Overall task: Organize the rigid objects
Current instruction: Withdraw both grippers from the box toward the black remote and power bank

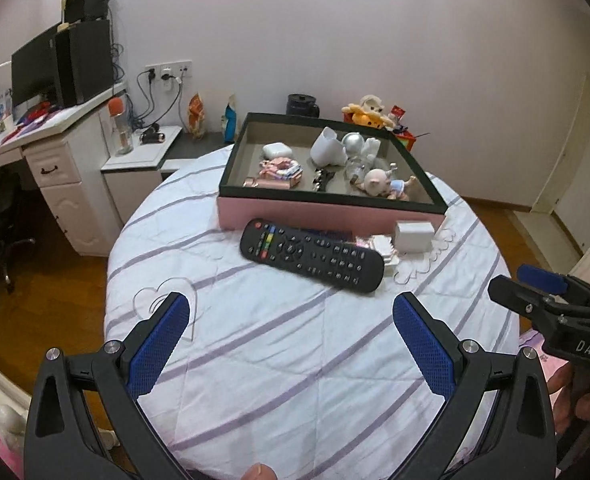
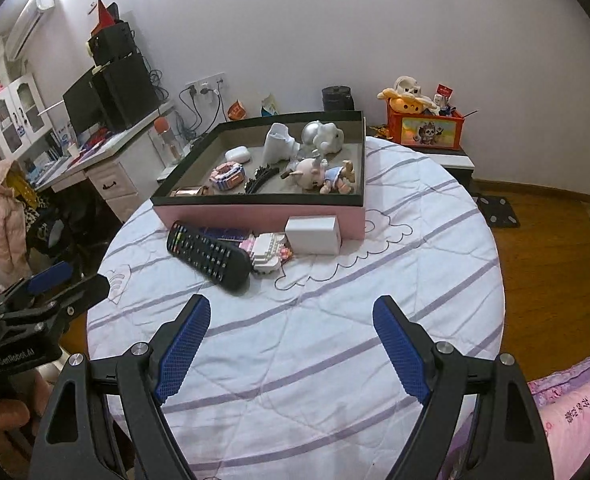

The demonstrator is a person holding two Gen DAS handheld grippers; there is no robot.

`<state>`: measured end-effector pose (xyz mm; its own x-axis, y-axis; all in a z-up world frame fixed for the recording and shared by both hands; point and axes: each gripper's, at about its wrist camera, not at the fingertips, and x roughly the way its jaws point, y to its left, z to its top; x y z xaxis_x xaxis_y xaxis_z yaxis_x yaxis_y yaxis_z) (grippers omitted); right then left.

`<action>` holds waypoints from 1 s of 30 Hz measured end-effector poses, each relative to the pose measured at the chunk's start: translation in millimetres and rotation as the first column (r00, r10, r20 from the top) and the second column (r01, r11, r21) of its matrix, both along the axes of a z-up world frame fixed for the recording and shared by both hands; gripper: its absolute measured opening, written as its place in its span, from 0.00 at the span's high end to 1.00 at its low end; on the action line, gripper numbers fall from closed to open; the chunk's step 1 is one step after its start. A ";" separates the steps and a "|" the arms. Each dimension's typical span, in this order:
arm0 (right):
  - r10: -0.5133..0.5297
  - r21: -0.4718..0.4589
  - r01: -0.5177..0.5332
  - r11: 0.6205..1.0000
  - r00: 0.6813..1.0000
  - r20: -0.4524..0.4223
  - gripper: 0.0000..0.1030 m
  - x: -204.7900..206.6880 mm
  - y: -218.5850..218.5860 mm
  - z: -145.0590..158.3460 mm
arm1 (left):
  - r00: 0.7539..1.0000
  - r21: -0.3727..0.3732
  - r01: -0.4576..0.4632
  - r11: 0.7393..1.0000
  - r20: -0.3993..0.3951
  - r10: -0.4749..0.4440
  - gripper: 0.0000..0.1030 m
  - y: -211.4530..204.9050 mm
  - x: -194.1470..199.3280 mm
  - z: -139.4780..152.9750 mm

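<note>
- While several small items already lie in the box (image 1: 327, 210), the remote (image 1: 313, 255), white cube (image 1: 413, 236) and pink block model (image 2: 271, 254) wait on the bed (image 1: 279, 344) at its six o'clock side.
- Left claw (image 1: 291, 314) and right claw (image 2: 291, 318) hover wide, empty.

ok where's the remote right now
The remote lies flat on the striped bedcover, just in front of the pink box. In both wrist views it sits left of the small white box, its right end against the pink-and-white block toy.
</note>
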<state>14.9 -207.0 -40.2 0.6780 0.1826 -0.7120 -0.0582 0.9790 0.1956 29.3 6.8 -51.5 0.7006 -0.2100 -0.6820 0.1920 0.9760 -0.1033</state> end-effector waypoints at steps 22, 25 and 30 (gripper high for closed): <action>-0.006 -0.035 0.005 0.999 1.000 -0.025 0.18 4.1 2.9 -5.3 | 0.998 0.007 0.008 1.000 -0.056 -0.008 0.00 -5.0 8.3 -15.3; -0.018 -0.033 0.016 0.999 0.999 -0.041 0.18 10.5 -0.4 -11.1 | 0.996 -0.010 -0.003 1.000 -0.086 0.003 0.00 -6.5 19.8 -23.0; -0.045 -0.034 0.043 0.998 0.997 -0.070 0.18 28.3 -5.8 -22.2 | 0.990 -0.044 -0.029 0.999 -0.142 0.022 0.00 -8.7 42.5 -37.6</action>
